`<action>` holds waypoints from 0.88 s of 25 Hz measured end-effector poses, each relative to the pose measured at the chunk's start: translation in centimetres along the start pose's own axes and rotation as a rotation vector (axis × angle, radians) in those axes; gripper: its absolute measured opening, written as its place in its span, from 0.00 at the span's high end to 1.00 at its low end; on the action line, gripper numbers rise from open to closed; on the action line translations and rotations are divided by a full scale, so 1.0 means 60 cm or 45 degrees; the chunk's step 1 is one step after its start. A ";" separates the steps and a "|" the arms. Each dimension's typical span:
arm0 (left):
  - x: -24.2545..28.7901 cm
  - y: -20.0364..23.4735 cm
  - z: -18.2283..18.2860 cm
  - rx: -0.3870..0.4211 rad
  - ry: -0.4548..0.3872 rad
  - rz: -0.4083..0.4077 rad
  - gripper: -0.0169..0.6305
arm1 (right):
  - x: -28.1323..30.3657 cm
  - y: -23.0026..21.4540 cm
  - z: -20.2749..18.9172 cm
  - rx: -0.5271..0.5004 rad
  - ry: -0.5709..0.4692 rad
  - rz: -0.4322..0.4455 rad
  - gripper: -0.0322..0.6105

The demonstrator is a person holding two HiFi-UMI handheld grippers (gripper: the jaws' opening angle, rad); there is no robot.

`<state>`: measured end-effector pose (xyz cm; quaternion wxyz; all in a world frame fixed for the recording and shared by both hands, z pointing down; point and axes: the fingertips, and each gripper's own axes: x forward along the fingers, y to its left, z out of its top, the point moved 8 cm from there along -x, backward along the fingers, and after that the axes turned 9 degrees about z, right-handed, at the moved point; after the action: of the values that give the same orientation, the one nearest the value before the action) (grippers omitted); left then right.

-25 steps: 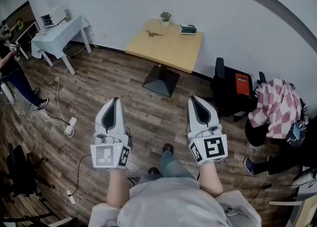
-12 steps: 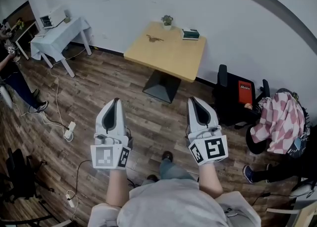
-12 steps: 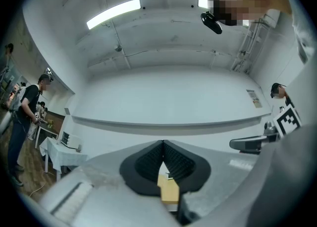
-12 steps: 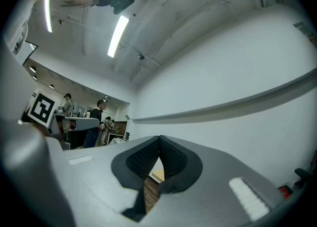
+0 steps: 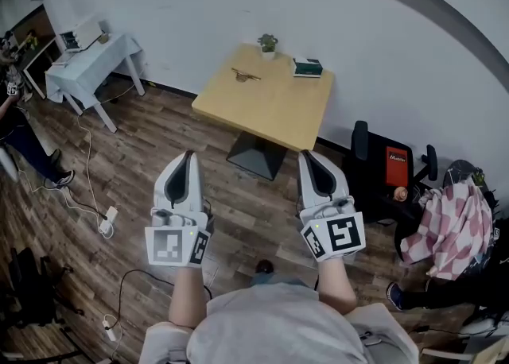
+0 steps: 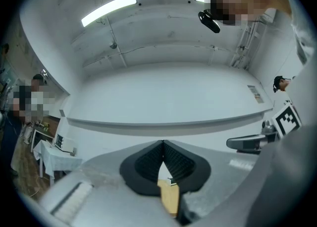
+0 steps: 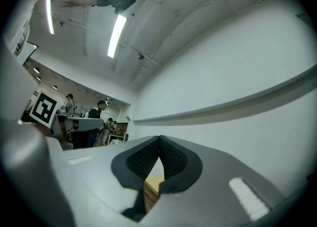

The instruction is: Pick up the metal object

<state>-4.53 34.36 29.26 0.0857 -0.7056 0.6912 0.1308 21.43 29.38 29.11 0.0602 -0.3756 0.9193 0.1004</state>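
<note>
A small brownish metal object lies on the far left part of a square wooden table by the white wall. Both grippers are held up in front of the person, well short of the table. My left gripper is shut with nothing in it, its pads meeting at the tip. My right gripper is likewise shut and empty, tips together. Both gripper views look mostly at the white wall, with a sliver of the table between the jaws.
On the table also stand a small potted plant and a green box. A black chair with a red panel and a checked cloth are at right. A white side table, floor cables and a person are at left.
The table has slid slightly right and nearer in the head view as the person steps forward. Both grippers keep their shut pose.
</note>
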 end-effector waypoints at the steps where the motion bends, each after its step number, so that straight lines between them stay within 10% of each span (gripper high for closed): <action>1: 0.013 -0.003 -0.005 0.003 0.000 0.005 0.97 | 0.008 -0.011 -0.003 0.000 0.000 0.006 0.95; 22: 0.248 0.065 -0.094 -0.007 0.027 -0.002 0.97 | 0.216 -0.146 -0.085 0.031 0.023 -0.016 0.95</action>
<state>-7.92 18.36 30.35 0.0764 -0.7078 0.6911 0.1251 18.22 13.31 30.42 0.0573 -0.3816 0.9186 0.0857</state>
